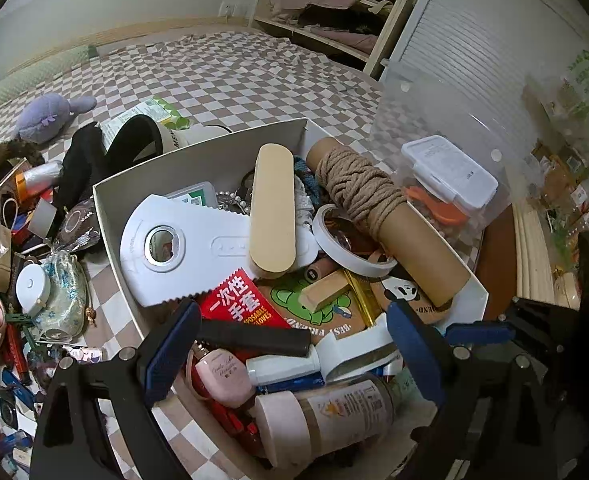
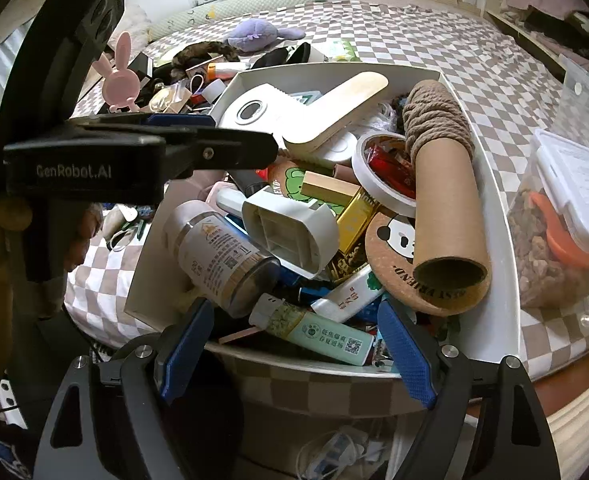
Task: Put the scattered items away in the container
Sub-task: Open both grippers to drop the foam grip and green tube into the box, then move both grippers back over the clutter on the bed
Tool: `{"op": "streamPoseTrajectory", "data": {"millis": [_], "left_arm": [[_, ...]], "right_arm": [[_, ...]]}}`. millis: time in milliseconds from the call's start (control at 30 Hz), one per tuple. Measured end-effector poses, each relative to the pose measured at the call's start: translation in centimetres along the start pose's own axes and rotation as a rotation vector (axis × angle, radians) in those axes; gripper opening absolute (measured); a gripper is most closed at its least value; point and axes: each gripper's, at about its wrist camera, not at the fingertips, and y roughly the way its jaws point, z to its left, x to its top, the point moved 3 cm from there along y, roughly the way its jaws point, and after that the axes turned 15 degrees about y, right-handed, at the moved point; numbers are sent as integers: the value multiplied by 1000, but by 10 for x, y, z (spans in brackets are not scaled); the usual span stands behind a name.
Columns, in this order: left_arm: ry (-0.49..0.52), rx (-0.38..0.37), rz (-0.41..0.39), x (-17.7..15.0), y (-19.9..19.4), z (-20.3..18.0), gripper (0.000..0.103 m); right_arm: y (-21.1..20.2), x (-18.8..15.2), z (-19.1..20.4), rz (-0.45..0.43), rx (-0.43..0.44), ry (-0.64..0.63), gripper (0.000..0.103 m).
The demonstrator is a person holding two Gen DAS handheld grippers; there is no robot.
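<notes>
Over one full white box, two grippers, fingers apart, empty.

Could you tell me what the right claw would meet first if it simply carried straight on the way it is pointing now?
Most likely the pale green tube lying at the near edge of the white box: it sits directly between the open right claw fingers. Depth is hard to judge, so the box rim might come first.
</notes>
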Motion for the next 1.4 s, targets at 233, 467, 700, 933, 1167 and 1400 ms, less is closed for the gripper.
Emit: {"op": "streamPoseTrajectory", "data": {"millis": [233, 467, 700, 933, 1167, 1400], "left_arm": [[44, 39, -32, -3, -16, -5, 97], [42, 79, -87, -11, -45, 3, 103], [33, 103, -118, -30, -72, 18, 103], [19, 163, -123, -58, -100, 37, 103], [-18, 235, -113, -89, -132, 71, 103], [-50, 326, -76, -127, -159, 110, 103]], "right_arm": [[-10, -1, 3, -71, -7, 6, 103], [-21, -2, 7, -126, 8, 46, 103], [-36, -4, 23, -227, 1, 40, 103], [-43, -6, 44, -247, 31, 33, 103], [-52, -4, 75, -250, 131, 41, 103], [-61, -5, 118, -295, 162, -34, 103]]}}
